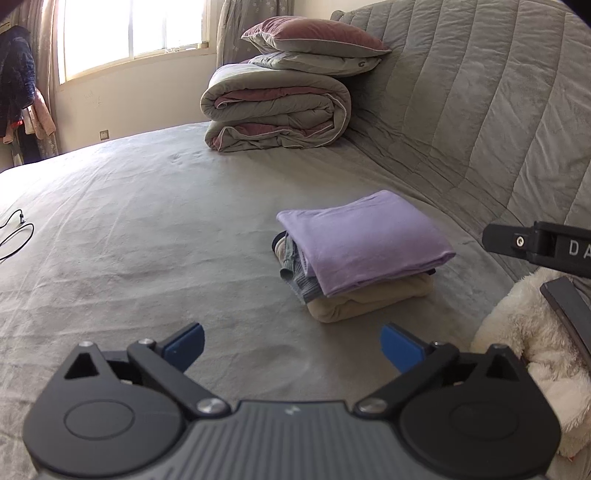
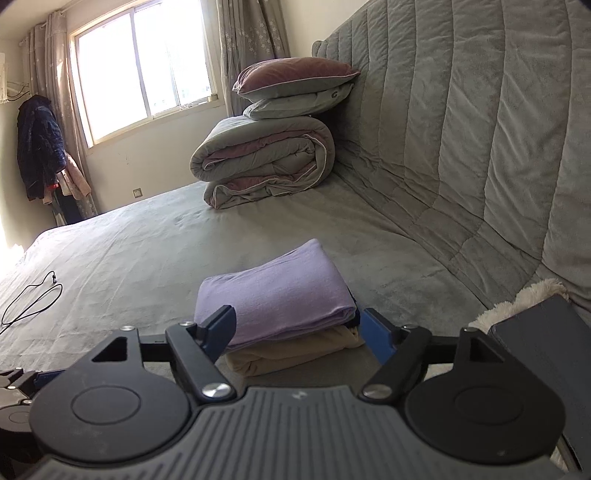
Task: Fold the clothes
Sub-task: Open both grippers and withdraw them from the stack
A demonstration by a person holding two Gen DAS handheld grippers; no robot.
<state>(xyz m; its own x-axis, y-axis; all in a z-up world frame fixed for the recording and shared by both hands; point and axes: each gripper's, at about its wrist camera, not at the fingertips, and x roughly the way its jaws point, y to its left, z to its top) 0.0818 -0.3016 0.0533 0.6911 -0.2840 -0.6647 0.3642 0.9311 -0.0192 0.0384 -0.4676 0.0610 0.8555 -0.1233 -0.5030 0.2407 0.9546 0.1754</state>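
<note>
2 wide claws [image 1: 291,345] [image 2: 299,328], nothing held, over grey bed [image 1: 129,240] near window [image 1: 129,29]

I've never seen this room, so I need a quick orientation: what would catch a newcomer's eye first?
Probably the folded lilac garment, topping a small stack of folded clothes on the grey bed, just ahead of the open left gripper and open right gripper. Behind it, a rolled grey quilt carries two pillows against the quilted headboard, beside a bright window.
</note>
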